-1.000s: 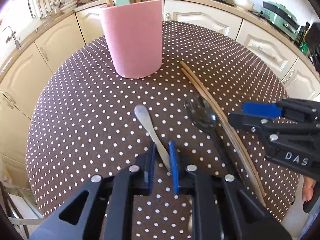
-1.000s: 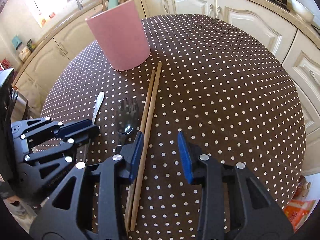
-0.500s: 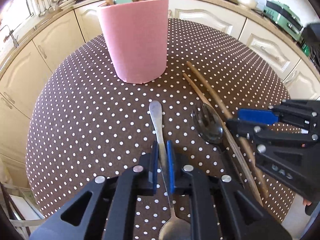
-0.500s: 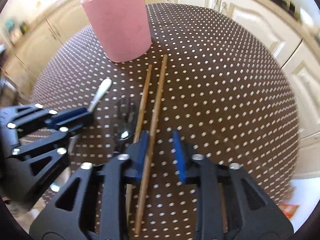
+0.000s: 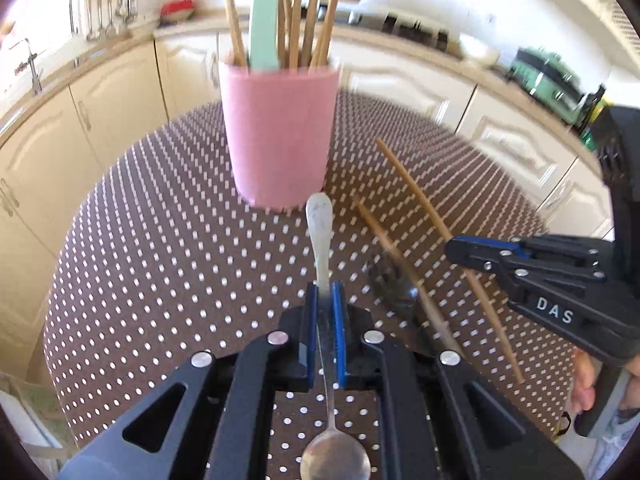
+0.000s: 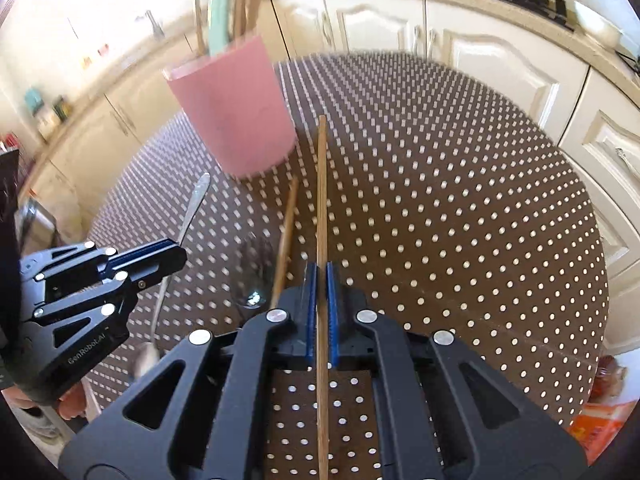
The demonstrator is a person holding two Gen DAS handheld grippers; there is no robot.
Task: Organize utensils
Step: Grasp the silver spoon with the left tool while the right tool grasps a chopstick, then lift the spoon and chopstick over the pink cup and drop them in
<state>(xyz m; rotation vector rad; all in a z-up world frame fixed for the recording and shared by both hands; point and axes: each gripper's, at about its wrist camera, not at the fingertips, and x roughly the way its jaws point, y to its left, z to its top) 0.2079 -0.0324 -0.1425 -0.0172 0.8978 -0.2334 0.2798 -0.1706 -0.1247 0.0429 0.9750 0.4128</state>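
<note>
Left wrist view: my left gripper (image 5: 325,300) is clamped on the slim handle of a silver metal spoon (image 5: 320,224). Handle tip points forward past the blue pads toward the base of the pink cylindrical utensil holder (image 5: 280,136); the bowl hangs back under the gripper body. The holder sits straight ahead on the round brown tablecloth with white polka dots (image 5: 160,248), already packed with wooden chopsticks and a mint-green flat-handled utensil (image 5: 264,32).

To the right of the left gripper, my right gripper (image 5: 452,246) comes in from the side, pinching a thin wooden chopstick (image 5: 416,196) that slants away toward the holder, far end raised off the cloth. Between the two grippers a second wooden chopstick (image 5: 384,236) lies flat on the cloth, and just beside it a dark shiny metal spork (image 5: 394,292), head blurred.

Right wrist view: right gripper (image 6: 320,292) jaws closed tight on the chopstick (image 6: 321,184), which runs straight through the pads, forward end near the holder (image 6: 232,108) base, rear end back under the gripper body. The second chopstick (image 6: 286,236) sits just left of the jaws, the spork (image 6: 252,280) further left. The left gripper (image 6: 182,250) is at far left with the spoon (image 6: 192,208) handle sticking out ahead of it, bowl trailing below.
</note>
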